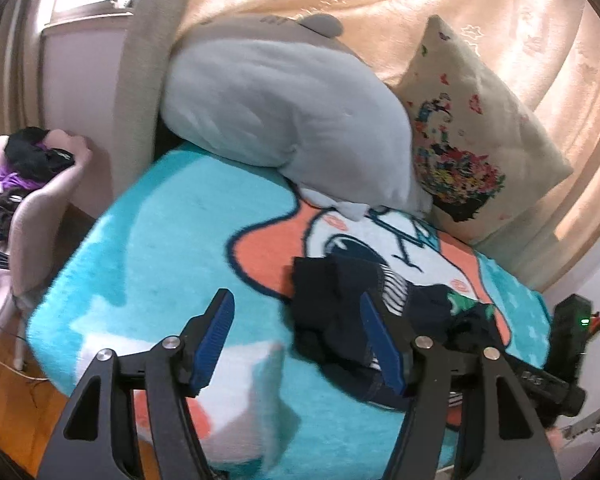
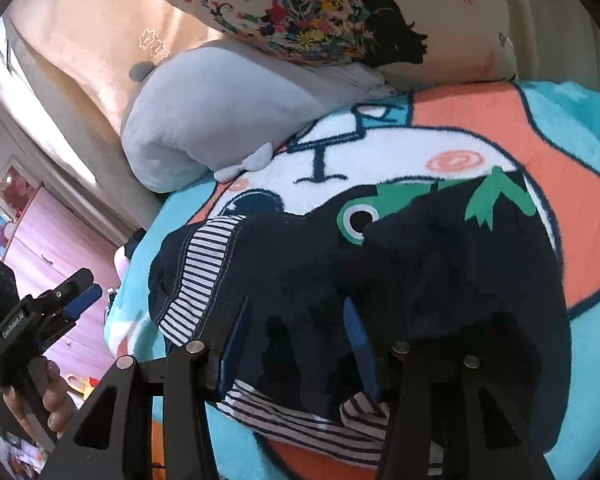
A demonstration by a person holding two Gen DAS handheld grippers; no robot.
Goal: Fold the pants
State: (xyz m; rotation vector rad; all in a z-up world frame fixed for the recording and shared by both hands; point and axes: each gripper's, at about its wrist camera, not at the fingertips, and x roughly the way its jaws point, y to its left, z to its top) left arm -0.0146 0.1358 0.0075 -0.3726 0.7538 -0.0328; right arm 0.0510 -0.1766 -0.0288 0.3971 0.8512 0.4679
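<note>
The right gripper [image 2: 296, 344] is tilting down, jaws apart with the dark pants [image 2: 380, 272] bunched between them; a grasp cannot be told. The left gripper [image 1: 296, 340] is hovering released just beside the pants, over the blanket [image 1: 160, 240]. Beyond, pillows [image 1: 280, 112] are leaning against the curtain [image 1: 380, 0].

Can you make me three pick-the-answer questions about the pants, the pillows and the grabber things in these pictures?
1. Where do the dark pants lie?
A. on the wooden floor
B. on the turquoise blanket
C. on the pink chair

2. What colour is the frog shape on the pants?
A. green
B. yellow
C. purple

3. How is the left gripper?
A. shut on the flowered pillow
B. shut on the pants
C. jaws apart, holding nothing

Answers:
1 B, the blanket shows all round the pants.
2 A, a green head with a round eye.
3 C, the left wrist view shows only blanket between its blue pads.
</note>
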